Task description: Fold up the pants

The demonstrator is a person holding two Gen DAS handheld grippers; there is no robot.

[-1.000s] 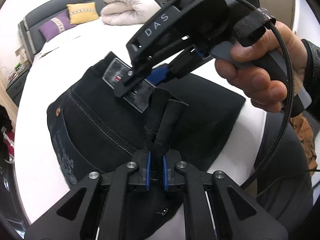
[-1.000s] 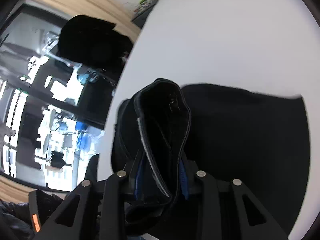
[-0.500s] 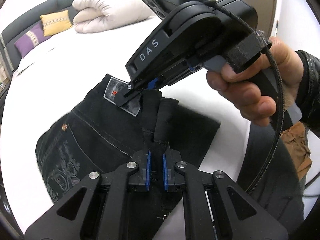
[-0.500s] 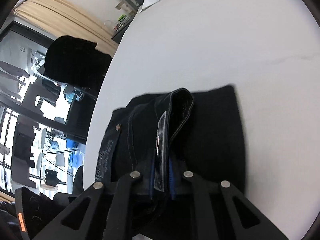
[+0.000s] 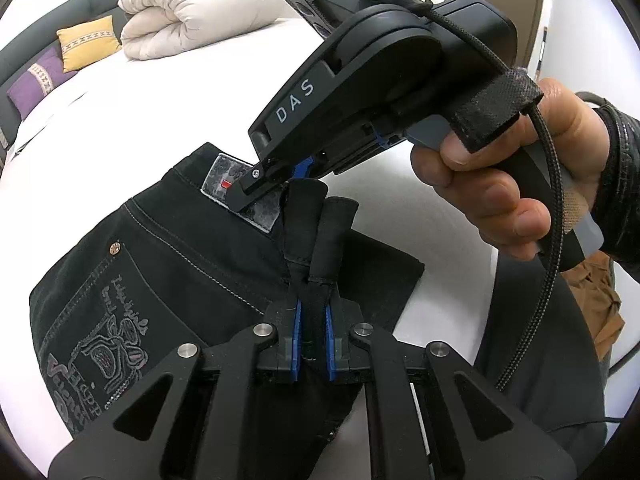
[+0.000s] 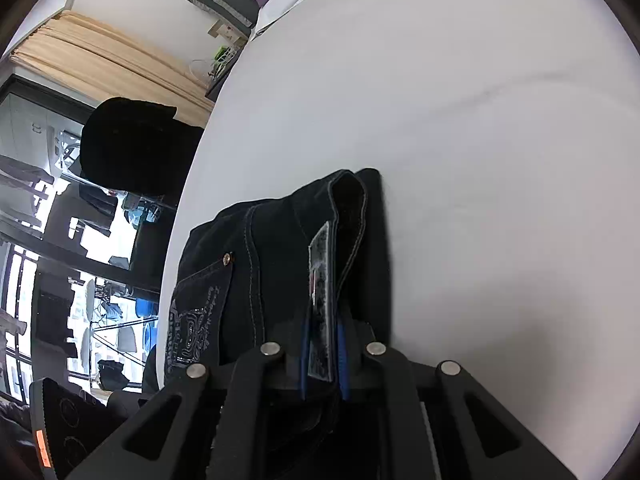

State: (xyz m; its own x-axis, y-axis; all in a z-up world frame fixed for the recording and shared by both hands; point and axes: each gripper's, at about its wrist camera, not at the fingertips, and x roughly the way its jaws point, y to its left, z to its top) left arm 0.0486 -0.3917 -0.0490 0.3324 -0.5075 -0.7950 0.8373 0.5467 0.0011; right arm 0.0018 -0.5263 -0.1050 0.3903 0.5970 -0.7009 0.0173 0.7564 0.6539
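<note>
While both hand-held grippers clamp waistband, black pants [image 5: 168, 264] lie folded (on bed).

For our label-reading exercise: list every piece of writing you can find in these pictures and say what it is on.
"DAS": white letters on the right tool body.
Back pocket of the pants: decorative stitched lettering, not readable.
Waistband patch: small red mark, no legible text.
Right wrist view: pocket lettering too distorted to read.
</note>
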